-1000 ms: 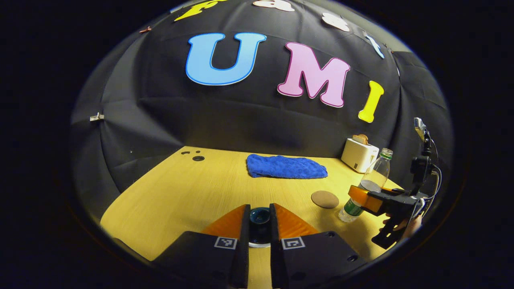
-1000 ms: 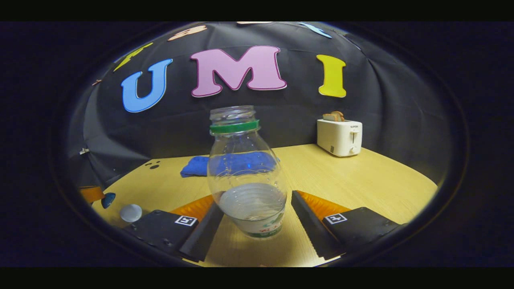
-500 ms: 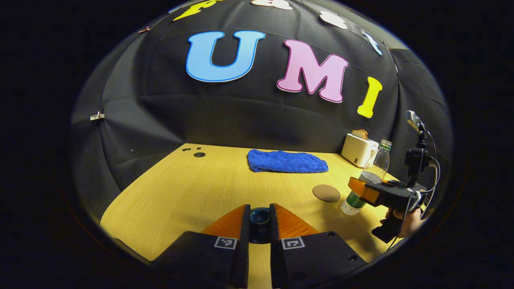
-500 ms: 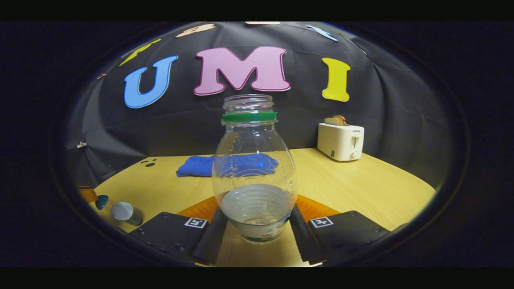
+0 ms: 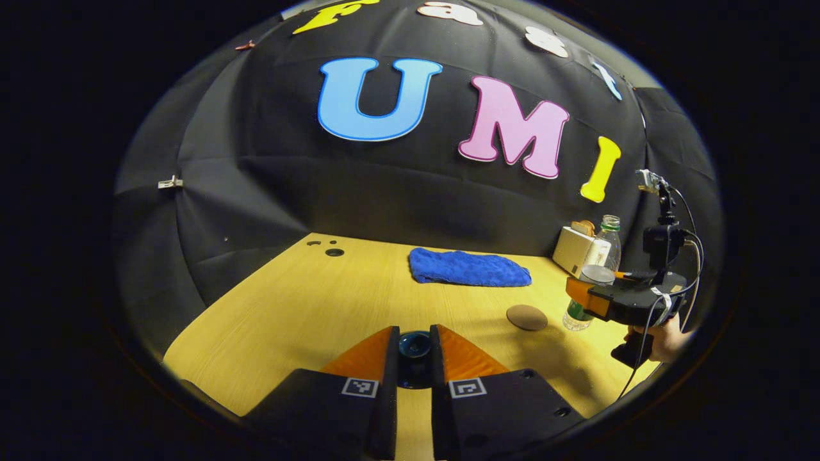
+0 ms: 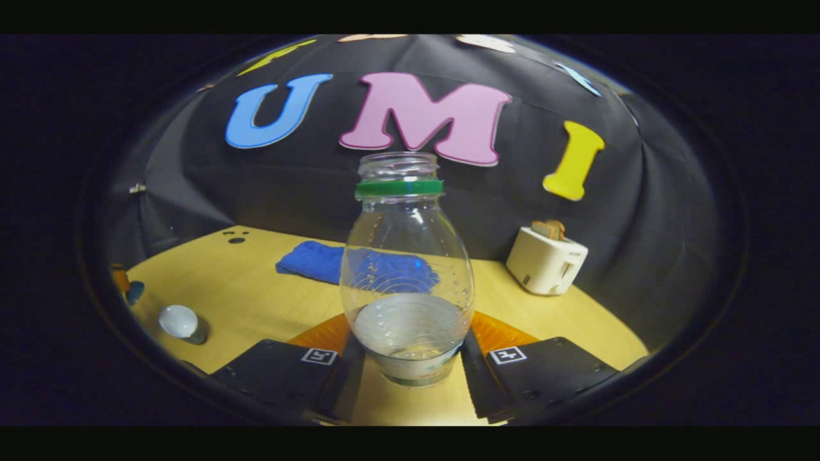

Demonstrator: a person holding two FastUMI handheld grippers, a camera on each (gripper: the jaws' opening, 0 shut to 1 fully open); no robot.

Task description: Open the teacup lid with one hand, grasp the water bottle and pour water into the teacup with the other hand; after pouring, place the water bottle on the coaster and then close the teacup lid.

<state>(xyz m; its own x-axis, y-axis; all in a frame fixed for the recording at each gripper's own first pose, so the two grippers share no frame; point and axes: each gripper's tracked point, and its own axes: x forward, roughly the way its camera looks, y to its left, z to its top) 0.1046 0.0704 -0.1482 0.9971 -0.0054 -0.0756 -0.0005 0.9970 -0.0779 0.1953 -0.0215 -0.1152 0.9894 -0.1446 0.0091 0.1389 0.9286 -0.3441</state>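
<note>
My left gripper (image 5: 414, 340) is shut on the dark blue teacup lid (image 5: 414, 351) and holds it above the table. The teacup (image 6: 181, 322) stands uncovered at the left of the right gripper view, its pale inside showing, with the lid (image 6: 134, 292) just left of it. My right gripper (image 6: 410, 338) is shut on the clear water bottle (image 6: 407, 269), which is upright, uncapped and about a third full. In the left gripper view that bottle (image 5: 594, 278) is at the far right, beside the round brown coaster (image 5: 526, 317).
A blue towel (image 5: 469, 267) lies at the back of the wooden table (image 5: 301, 301). A white toaster (image 6: 546, 261) with bread in it stands at the back right. A hand (image 5: 666, 333) holds the right gripper near the table's right edge.
My right gripper has shut on the bottle and its view has tilted. My left gripper has lifted the lid off the teacup, whose white rim has gone from under it.
</note>
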